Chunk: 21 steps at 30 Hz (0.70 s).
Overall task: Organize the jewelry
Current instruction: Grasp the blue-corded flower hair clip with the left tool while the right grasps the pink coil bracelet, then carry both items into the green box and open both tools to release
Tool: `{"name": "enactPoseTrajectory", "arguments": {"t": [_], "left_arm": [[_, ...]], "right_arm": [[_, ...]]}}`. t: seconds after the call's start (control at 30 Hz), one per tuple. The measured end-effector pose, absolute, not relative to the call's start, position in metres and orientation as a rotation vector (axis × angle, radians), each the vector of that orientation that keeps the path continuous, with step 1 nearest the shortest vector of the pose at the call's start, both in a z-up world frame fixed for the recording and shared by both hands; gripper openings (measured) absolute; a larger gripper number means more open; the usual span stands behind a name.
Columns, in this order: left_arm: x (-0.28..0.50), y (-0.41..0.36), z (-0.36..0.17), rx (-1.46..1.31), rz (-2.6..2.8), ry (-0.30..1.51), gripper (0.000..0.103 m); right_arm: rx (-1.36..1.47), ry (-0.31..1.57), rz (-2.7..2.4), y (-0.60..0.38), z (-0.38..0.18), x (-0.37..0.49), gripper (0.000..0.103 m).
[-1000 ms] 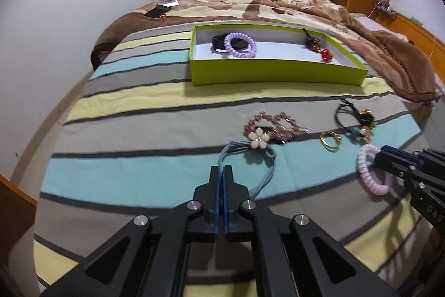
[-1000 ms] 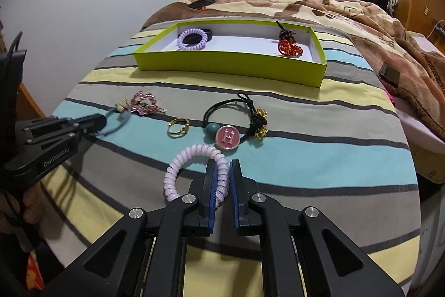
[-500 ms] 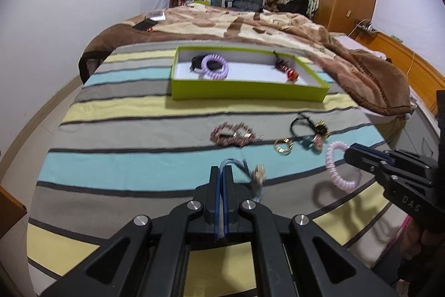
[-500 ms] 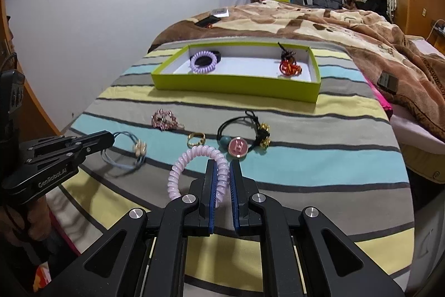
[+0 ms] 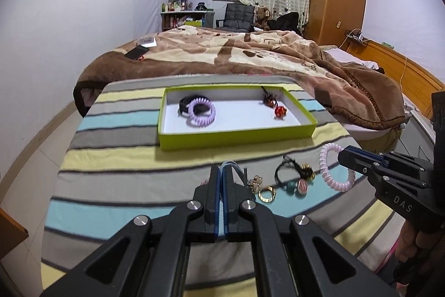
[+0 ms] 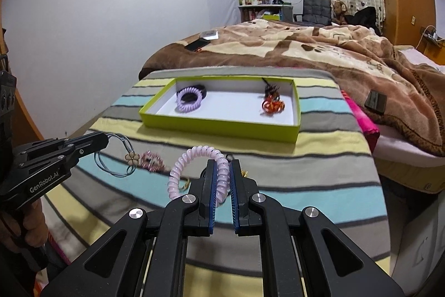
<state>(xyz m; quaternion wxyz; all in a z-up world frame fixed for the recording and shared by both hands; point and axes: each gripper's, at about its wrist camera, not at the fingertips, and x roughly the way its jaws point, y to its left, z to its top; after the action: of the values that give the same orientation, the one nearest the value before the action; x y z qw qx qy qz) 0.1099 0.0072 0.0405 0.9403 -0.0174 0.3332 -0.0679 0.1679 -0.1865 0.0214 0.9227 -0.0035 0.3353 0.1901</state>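
My left gripper (image 5: 221,170) is shut on a blue cord hair tie (image 5: 231,165) with a cream flower (image 6: 132,157); the tie hangs clear of the striped bedcover (image 5: 116,185). My right gripper (image 6: 222,166) is shut on a pink spiral hair tie (image 6: 192,156), also lifted. Ahead lies a lime-green tray (image 5: 236,137) holding a purple spiral tie (image 5: 201,116), a black band (image 5: 184,103) and red ornaments (image 5: 280,111). A gold ring (image 5: 267,194), a black tie with beads (image 5: 292,177) and a pink beaded piece (image 6: 151,160) lie on the cover.
A brown blanket (image 5: 250,57) covers the bed beyond the tray, with a phone (image 5: 136,52) on it and a dark flat object (image 6: 375,102) at its right. The bedcover drops off at the left and right edges. A hand (image 6: 27,221) holds the left gripper.
Both grippers have risen, each lifting its hair tie off the bedcover. The flower tie left its place beside the pink beaded piece. The views now take in more of the room.
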Motion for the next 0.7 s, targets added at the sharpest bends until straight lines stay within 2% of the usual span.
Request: {"name": "enactPoseTrajectory", "arguments": {"t": [0.7], "left_arm": [[0.187, -0.007, 0.052, 0.002, -0.157, 0.656, 0.002]], "right_arm": [[-0.045, 0.660, 0.343, -0.184, 0.031, 0.234, 0.009]]}}
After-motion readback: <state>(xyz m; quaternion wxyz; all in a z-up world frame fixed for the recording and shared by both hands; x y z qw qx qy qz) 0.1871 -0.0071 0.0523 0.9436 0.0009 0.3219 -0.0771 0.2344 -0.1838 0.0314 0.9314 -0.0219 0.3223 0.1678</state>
